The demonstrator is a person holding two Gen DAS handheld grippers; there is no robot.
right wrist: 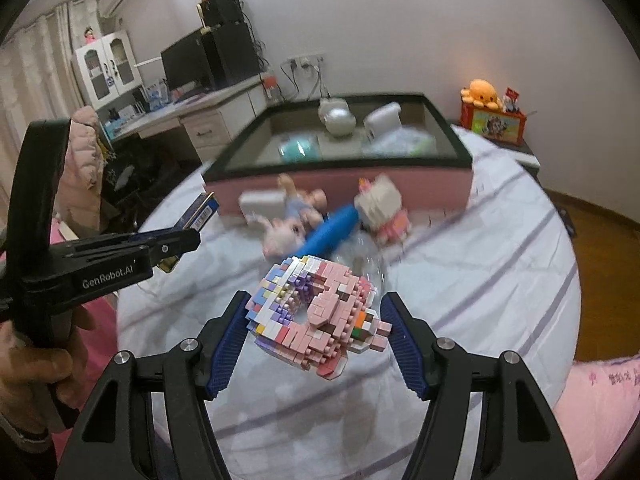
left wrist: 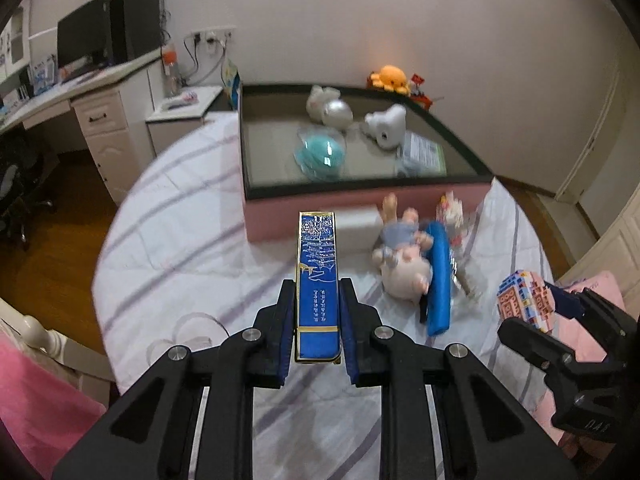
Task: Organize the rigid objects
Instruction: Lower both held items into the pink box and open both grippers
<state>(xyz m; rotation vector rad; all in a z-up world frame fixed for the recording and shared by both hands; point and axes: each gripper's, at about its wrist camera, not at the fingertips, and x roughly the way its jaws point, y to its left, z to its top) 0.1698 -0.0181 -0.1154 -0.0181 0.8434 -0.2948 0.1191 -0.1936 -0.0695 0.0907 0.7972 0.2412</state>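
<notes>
My left gripper [left wrist: 318, 292] is shut on a long blue box with gold trim [left wrist: 318, 280], held lengthwise above the bed. It also shows in the right wrist view [right wrist: 198, 216] at the left. My right gripper [right wrist: 316, 308] is shut on a pink and pastel brick-built figure [right wrist: 316, 312], held above the bed; it also shows in the left wrist view [left wrist: 524, 300] at the right. Ahead lies a pile: a plush pig [right wrist: 280, 236], a blue tube-shaped case [right wrist: 330, 232], a white brick-built cat figure [right wrist: 380, 204] and a white box [right wrist: 262, 202].
A pink storage box with a black rim [left wrist: 360, 192] stands behind the pile and holds white plush toys [left wrist: 328, 106], a teal item [left wrist: 320, 154] and a packet. A desk with a monitor [left wrist: 84, 36] is at left. An orange plush octopus [right wrist: 482, 94] sits at back right.
</notes>
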